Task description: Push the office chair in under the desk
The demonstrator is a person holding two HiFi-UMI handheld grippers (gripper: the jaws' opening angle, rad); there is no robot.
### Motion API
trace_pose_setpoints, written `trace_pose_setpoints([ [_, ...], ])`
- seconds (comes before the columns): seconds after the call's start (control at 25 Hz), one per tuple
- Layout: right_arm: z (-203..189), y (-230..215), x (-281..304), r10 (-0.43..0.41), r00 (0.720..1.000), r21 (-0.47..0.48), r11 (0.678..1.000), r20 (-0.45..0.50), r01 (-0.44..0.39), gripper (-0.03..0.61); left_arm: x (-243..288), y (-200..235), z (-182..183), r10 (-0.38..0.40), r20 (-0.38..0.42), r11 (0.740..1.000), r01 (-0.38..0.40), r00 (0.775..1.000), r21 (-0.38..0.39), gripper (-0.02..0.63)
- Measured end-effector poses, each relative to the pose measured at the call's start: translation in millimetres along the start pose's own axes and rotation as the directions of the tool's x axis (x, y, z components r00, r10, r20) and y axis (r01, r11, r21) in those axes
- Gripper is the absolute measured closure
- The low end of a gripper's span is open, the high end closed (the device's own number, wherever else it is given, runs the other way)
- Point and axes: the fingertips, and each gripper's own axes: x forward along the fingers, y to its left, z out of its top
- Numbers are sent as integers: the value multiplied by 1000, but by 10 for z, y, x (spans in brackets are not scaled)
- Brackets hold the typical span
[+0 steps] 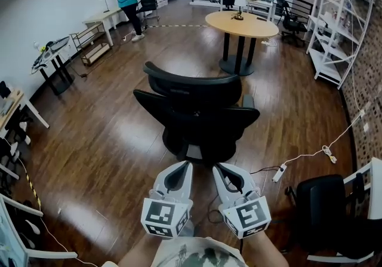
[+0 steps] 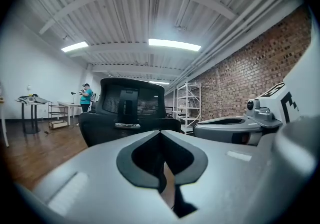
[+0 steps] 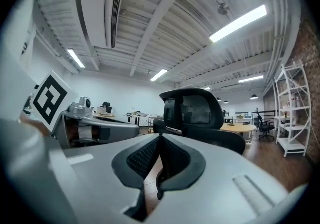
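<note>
A black office chair [image 1: 194, 113] stands on the wooden floor just ahead of me, its backrest and headrest turned towards me. The same chair [image 2: 127, 113] fills the middle of the left gripper view, and the chair [image 3: 200, 118] sits right of centre in the right gripper view. My left gripper [image 1: 186, 164] and right gripper [image 1: 216, 167] are side by side, level, a short way behind the chair and apart from it. Both are shut with nothing between the jaws. A round wooden table [image 1: 242, 24] stands beyond the chair.
A second black chair [image 1: 325, 212] stands at my right beside a white desk edge [image 1: 375, 188]. A white power strip and cable [image 1: 279, 173] lie on the floor to the right. White shelving [image 1: 334, 27] lines the brick wall. A person [image 1: 128, 3] stands far left by a desk.
</note>
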Motion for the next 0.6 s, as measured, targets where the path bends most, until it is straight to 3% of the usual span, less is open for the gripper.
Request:
trace_pose_setpoints([
  [0.32, 11, -231, 503, -24, 1000, -29, 999, -12, 24, 577, 387, 549, 114, -15, 12, 1000, 15, 1000, 9, 594],
  [0.6, -18, -416, 814, -26, 998, -76, 997, -57, 22, 527, 644, 966, 199, -22, 15, 999, 21, 1000, 43, 589],
])
